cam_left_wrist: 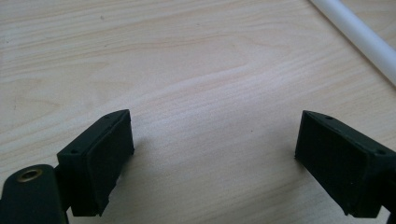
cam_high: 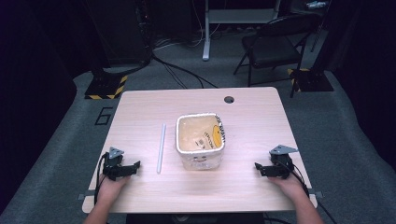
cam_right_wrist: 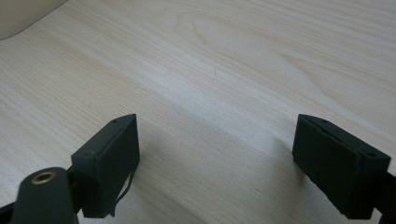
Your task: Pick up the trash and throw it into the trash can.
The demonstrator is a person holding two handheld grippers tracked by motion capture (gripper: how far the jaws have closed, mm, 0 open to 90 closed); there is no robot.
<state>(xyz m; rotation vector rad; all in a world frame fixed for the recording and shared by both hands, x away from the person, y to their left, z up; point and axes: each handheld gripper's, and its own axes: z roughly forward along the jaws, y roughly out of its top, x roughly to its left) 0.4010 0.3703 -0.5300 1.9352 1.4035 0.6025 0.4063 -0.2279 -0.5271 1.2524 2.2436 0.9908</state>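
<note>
A white square tub [cam_high: 200, 141] with yellow print inside stands at the middle of the wooden table [cam_high: 140, 107]. Left of it lies a long white rod [cam_high: 161, 148], whose end crosses the top right corner of the left gripper view as the rod [cam_left_wrist: 359, 35]. My left gripper [cam_high: 133, 168] rests near the table's front left, jaws wide apart, and in its own view my left gripper [cam_left_wrist: 212, 154] has only bare wood between them. My right gripper [cam_high: 259, 168] sits at the front right, open, and my right gripper [cam_right_wrist: 215, 158] holds nothing.
A cable hole [cam_high: 229, 99] lies near the table's far edge. Beyond the table stand a black folding chair [cam_high: 273, 46] and floor stands with yellow-black bases [cam_high: 106, 87]. The tub's pale wall [cam_right_wrist: 23, 14] shows at the top left of the right gripper view.
</note>
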